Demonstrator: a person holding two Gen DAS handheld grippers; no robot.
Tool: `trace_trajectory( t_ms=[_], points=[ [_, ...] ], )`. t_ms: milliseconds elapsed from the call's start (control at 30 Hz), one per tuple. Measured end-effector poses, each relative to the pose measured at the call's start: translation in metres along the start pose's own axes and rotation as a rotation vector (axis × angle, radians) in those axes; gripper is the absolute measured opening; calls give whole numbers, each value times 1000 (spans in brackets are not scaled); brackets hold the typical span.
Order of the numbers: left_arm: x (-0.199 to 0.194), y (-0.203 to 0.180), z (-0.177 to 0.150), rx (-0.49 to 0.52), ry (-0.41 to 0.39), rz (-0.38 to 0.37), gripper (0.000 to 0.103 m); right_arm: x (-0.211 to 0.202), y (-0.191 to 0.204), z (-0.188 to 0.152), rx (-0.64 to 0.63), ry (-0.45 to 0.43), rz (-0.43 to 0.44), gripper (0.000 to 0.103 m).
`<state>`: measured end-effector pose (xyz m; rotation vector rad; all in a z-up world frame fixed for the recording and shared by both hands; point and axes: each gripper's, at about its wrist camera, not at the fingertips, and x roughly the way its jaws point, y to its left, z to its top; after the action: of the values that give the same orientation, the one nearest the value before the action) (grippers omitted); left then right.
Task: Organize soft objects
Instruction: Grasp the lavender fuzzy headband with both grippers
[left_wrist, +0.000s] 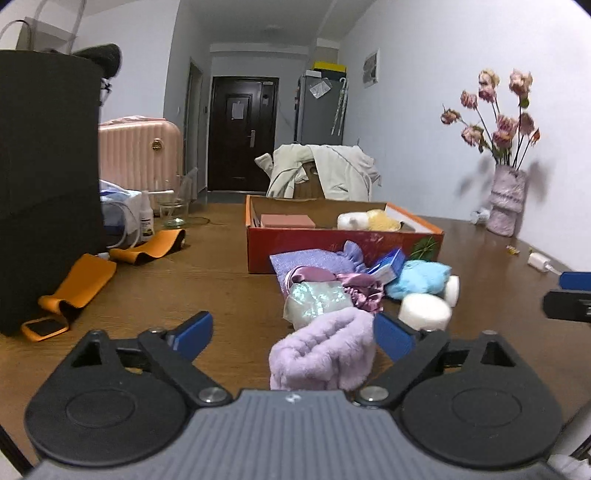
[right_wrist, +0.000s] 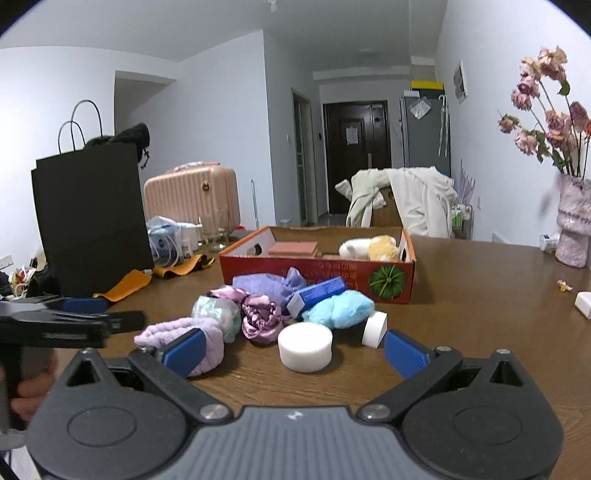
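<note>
A pile of soft things lies on the brown table before a red cardboard box (left_wrist: 332, 247) (right_wrist: 317, 273). A fuzzy lilac sock (left_wrist: 325, 354) (right_wrist: 184, 339) lies between the open jaws of my left gripper (left_wrist: 293, 338), close to its right finger. Behind it are an iridescent pouch (left_wrist: 317, 301), a pink satin scrunchie (right_wrist: 260, 319), a light blue fluffy piece (right_wrist: 340, 308) and a white foam disc (right_wrist: 304, 347). My right gripper (right_wrist: 293, 352) is open and empty, with the disc between its fingers. The box holds a pink sponge (right_wrist: 293, 248) and cream plush items (right_wrist: 373, 247).
A black paper bag (left_wrist: 44, 184) and orange straps (left_wrist: 85, 284) lie at left. A vase of dried roses (left_wrist: 506, 203) stands at the right wall. A white charger (left_wrist: 537, 262) lies near the right edge. A pink suitcase and a chair with a coat stand behind.
</note>
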<state>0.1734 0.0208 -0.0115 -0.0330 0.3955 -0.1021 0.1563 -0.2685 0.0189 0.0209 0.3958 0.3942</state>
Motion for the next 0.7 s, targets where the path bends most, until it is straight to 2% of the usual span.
trace_trajectory(
  t_ms=[100,133,167,200,467,567,700],
  points=[
    [22,1,-1,-6,27,-43,72,11,1,0,2,18,0,103],
    [28,1,-1,-20,40,-65,59,15,1,0,2,23,2,103],
    [32,1,-3,-27,58,-88,41,19,1,0,4,29,2,102],
    [32,-1,-4,-22,70,-103,38,23,2,0,6,33,2,102],
    [-11,-25,-46,94,48,-203,36,44,14,8,11,51,69,101],
    [-26,-29,-53,119,25,-213,38,59,23,11,16,70,139,100],
    [-22,-29,-53,110,55,-212,38,91,43,17,43,116,271,95]
  ],
)
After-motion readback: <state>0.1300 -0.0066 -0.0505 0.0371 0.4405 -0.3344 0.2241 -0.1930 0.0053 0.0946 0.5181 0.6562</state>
